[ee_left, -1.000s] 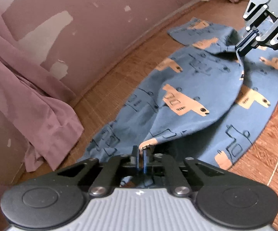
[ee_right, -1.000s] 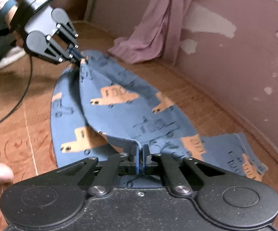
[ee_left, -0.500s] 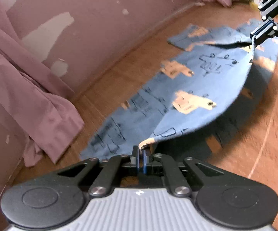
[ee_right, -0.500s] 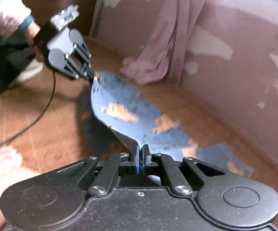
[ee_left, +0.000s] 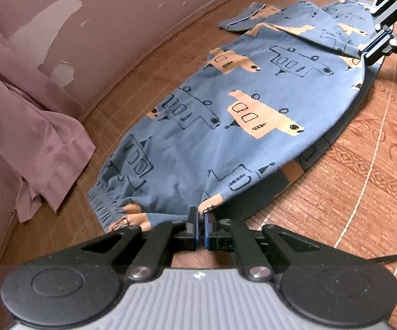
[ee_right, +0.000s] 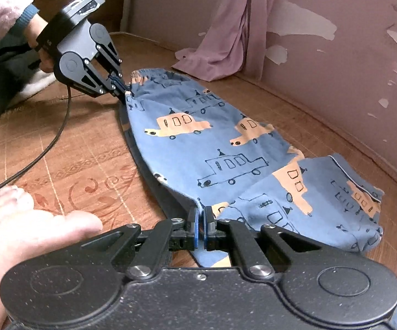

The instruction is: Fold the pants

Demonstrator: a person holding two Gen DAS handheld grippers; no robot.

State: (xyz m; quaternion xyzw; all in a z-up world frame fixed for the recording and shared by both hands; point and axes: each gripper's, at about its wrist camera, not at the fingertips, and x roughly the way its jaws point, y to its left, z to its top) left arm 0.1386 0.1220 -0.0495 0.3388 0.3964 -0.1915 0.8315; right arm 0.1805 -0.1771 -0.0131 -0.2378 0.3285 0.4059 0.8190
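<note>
Right now the blue pants (ee_left: 225, 115), printed with orange and outlined trucks, lie on a patterned brown floor mat (ee_left: 363, 178) near the foot of a peeling pink wall (ee_left: 116, 13). One leg is folded over onto the other, and its near edge hangs just above the layer below. The left gripper (ee_left: 200, 221) has its jaws pinched tight on that edge beside the gathered waistband, with the cloth running straight out ahead of its fingers. The right gripper (ee_right: 200, 220) is clamped on the same edge further along, toward the leg ends, and the pants stretch between the two tools. In the right wrist view a hand (ee_right: 40, 52) in a pink sleeve holds the left gripper, and a black cable (ee_right: 41, 151) trails across the mat. A mauve curtain (ee_left: 19, 115) bunches on the floor close to the waistband.
</note>
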